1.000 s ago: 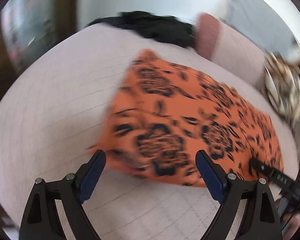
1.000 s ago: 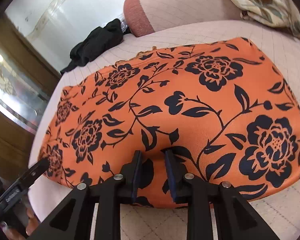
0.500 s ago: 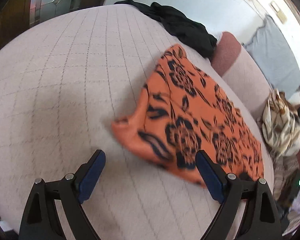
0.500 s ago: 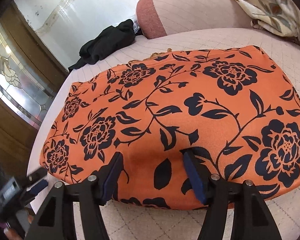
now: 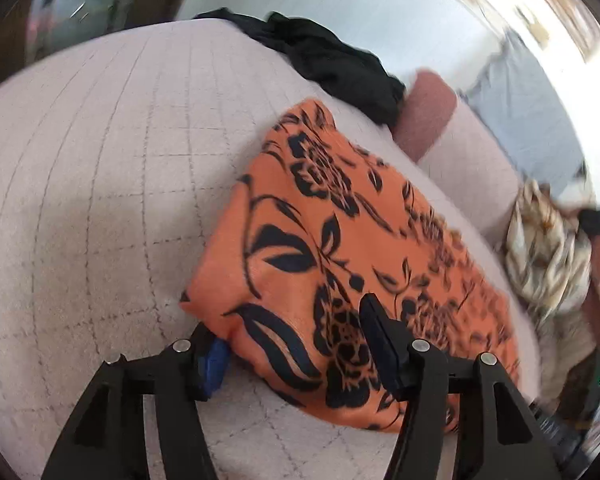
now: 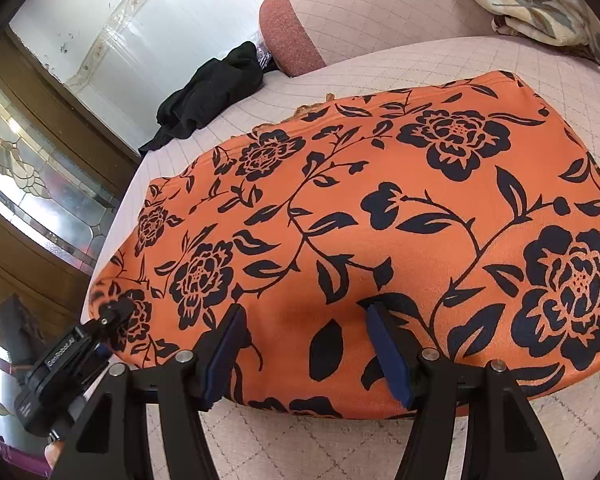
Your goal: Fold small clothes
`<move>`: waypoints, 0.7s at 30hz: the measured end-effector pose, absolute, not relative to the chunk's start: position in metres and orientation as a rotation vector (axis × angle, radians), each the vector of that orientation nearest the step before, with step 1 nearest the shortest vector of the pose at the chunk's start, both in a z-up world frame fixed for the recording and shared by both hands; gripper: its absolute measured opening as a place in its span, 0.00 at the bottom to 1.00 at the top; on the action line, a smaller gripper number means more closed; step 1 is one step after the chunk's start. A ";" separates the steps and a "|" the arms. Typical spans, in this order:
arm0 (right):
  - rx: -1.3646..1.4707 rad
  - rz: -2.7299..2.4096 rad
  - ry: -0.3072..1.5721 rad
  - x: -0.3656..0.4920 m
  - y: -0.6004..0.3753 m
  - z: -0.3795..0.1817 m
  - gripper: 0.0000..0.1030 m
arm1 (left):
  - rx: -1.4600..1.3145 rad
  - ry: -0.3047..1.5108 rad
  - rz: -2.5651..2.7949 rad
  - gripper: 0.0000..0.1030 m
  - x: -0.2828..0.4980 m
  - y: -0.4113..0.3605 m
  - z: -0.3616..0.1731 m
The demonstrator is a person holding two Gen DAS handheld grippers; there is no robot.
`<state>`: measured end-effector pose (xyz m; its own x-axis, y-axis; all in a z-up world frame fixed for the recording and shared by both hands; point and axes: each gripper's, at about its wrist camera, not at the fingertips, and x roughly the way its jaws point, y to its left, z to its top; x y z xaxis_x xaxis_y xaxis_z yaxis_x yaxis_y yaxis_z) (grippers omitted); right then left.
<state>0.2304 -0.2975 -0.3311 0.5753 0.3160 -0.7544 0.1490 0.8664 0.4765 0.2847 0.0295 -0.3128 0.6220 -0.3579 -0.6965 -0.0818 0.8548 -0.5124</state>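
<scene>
Only rightward: left gripper (image 6: 112, 312) on orange cloth (image 6: 380, 220).

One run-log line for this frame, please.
stage: fold in progress | left gripper: jaws open, straddling corner of orange floral garment | right gripper: jaws open at near edge | black clothing: untouched

**Quilted bed and its load**

A pale pink quilted bed (image 6: 380, 440) carries an orange floral garment (image 6: 360, 220) spread flat near its front edge. A black garment (image 6: 208, 92) lies crumpled at the far edge, beside a pink bolster (image 6: 296, 36).
</scene>
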 end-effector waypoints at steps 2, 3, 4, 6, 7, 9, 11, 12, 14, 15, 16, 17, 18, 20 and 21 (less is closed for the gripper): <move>0.530 0.105 0.965 0.231 -0.298 -0.331 0.65 | -0.573 0.888 -0.161 0.57 0.284 0.034 -0.311; 0.529 0.106 0.965 0.230 -0.298 -0.331 0.65 | -0.567 0.884 -0.143 0.37 0.284 0.036 -0.310; 0.530 0.105 0.965 0.230 -0.297 -0.331 0.65 | -0.566 0.886 -0.136 0.32 0.286 0.037 -0.311; 0.536 0.104 0.965 0.230 -0.297 -0.331 0.65 | -0.585 0.877 -0.143 0.28 0.284 0.038 -0.310; 0.540 0.104 0.966 0.230 -0.297 -0.331 0.65 | -0.555 0.864 -0.139 0.27 0.282 0.034 -0.306; 0.543 0.102 0.969 0.230 -0.297 -0.331 0.65 | -0.475 0.825 -0.143 0.25 0.278 0.023 -0.296; 0.541 0.104 0.970 0.230 -0.298 -0.331 0.65 | -0.399 0.773 -0.171 0.24 0.273 0.009 -0.285; 0.539 0.107 0.976 0.231 -0.298 -0.331 0.65 | -0.350 0.743 -0.193 0.23 0.270 0.000 -0.278; 0.547 0.119 0.994 0.234 -0.300 -0.329 0.65 | -0.248 0.708 -0.206 0.23 0.267 -0.016 -0.271; 0.566 0.130 1.006 0.236 -0.303 -0.328 0.65 | -0.194 0.687 -0.216 0.22 0.263 -0.024 -0.268; 0.597 0.140 1.010 0.238 -0.309 -0.326 0.65 | -0.151 0.670 -0.231 0.22 0.260 -0.032 -0.265; 0.632 0.145 1.003 0.241 -0.316 -0.323 0.65 | -0.095 0.654 -0.249 0.22 0.256 -0.043 -0.264; 0.653 0.147 0.991 0.243 -0.322 -0.320 0.65 | -0.047 0.641 -0.262 0.22 0.252 -0.052 -0.263; 0.700 0.164 0.958 0.247 -0.338 -0.312 0.65 | 0.032 0.613 -0.292 0.21 0.244 -0.068 -0.262; 0.729 0.189 0.944 0.250 -0.346 -0.309 0.65 | 0.077 0.599 -0.316 0.21 0.238 -0.079 -0.262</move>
